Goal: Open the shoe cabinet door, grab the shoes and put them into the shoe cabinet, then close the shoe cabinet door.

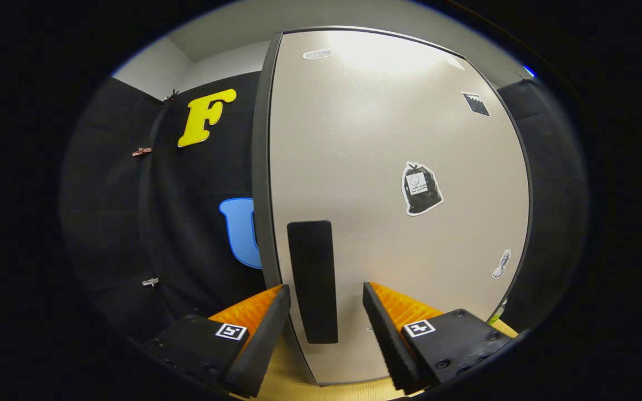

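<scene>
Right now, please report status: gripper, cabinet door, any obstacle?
Gripper open, fingers straddling the black handle. Cabinet door faces the fingers, handle not gripped. Nothing in the way.

Shoe cabinet door (388,167): closed face hides the interior. Lower edge masked behind the gripper (325,292), fingers spread either side of the door's dark handle (312,281). Stickers on the door: print too small to tell.

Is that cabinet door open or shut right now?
Cannot tell for sure. The shoe cabinet door faces the camera with its left edge visible. The gripper is open, jaws straddling the dark handle without touching it.
</scene>
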Motion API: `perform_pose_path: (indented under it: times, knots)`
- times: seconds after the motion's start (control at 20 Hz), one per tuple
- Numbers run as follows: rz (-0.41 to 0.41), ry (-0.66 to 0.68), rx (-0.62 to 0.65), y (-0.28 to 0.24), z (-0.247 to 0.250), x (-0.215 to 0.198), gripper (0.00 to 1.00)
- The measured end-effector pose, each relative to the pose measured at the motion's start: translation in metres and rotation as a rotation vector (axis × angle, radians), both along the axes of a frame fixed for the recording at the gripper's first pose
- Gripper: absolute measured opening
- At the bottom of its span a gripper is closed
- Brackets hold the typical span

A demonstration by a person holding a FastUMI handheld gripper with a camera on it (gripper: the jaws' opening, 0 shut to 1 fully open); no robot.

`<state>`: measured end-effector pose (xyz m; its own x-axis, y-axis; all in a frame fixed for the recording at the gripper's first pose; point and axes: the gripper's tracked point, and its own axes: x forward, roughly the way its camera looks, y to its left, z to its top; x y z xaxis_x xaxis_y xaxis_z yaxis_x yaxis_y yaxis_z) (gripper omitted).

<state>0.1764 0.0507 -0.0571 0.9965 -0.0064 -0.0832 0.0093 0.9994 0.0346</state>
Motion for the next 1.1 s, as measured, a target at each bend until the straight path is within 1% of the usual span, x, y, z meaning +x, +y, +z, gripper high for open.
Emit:
perform_pose_path:
  times: [0.1, 0.15, 0.25, 0.3, 0.35, 0.4, 0.5, 0.65, 0.95, 1.1]
  knots:
    - [0.016, -0.009, 0.004, 0.006, 0.001, 0.002, 0.58]
    - [0.027, -0.009, -0.004, 0.009, 0.002, 0.0, 0.54]
    - [0.011, -0.011, -0.039, 0.008, 0.001, -0.001, 0.39]
    - [0.013, -0.008, -0.038, 0.008, 0.0, 0.001, 0.36]
    - [0.018, 0.0, -0.031, 0.008, 0.0, -0.002, 0.36]
    - [0.022, 0.004, -0.036, 0.008, 0.0, -0.002, 0.29]
    - [0.032, 0.016, -0.042, 0.007, -0.001, -0.005, 0.29]
    - [0.054, 0.033, -0.011, 0.007, 0.001, -0.019, 0.29]
    - [0.08, 0.052, -0.004, -0.005, 0.007, -0.072, 0.29]
    - [0.09, 0.058, -0.007, -0.009, 0.012, -0.09, 0.29]
